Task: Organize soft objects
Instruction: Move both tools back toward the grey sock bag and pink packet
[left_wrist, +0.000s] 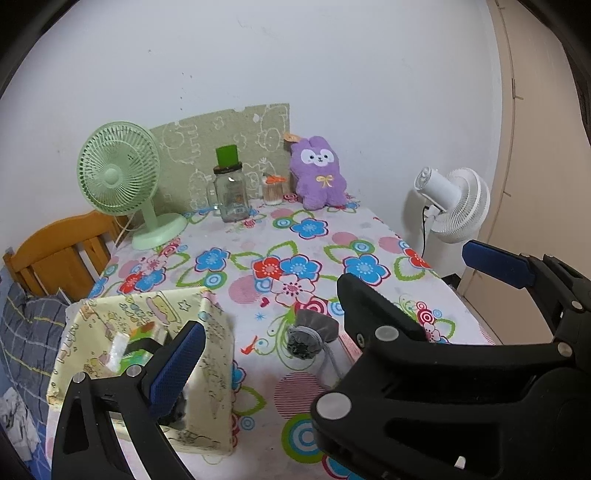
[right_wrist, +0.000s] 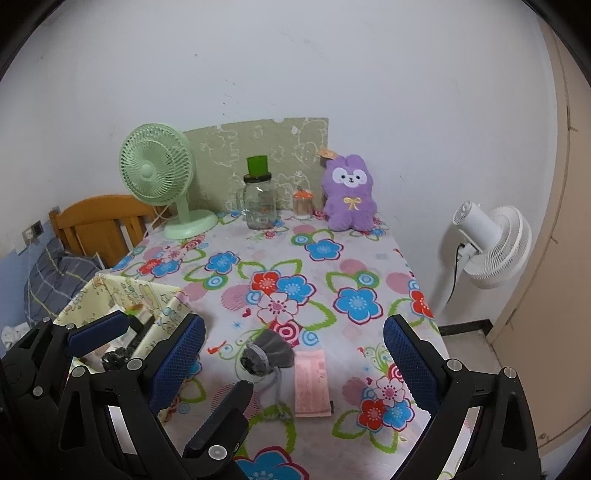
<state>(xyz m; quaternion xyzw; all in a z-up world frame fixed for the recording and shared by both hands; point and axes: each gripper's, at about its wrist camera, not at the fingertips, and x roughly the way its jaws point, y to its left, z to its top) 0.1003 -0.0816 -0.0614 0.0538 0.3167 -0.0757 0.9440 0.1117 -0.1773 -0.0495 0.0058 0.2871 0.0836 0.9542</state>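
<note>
Table (right_wrist: 369, 236) space under a flowered cloth is shared by the soft things: a grey drawstring pouch (right_wrist: 271, 355) is seen near the front edge, touching a pink paper slip (right_wrist: 311, 384) on its right. Left of the pouch, a yellow fabric box (left_wrist: 212, 354) is stood. The right gripper (right_wrist: 293, 365) is held wide open around the pouch, empty. The left gripper (left_wrist: 334, 295) is likewise spread wide, nothing grasped. Far behind the pouch, a purple plush (right_wrist: 349, 192) is propped by the wall.

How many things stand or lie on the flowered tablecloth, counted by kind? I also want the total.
Desk fan: 1, green desk fan
Glass jars: 2, glass mug jar, small toothpick jar
Plush toy: 1, purple plush rabbit
Fabric box: 1, yellow fabric box
Pouch: 1, grey drawstring pouch
Paper: 1, pink paper slip
Total: 7
</note>
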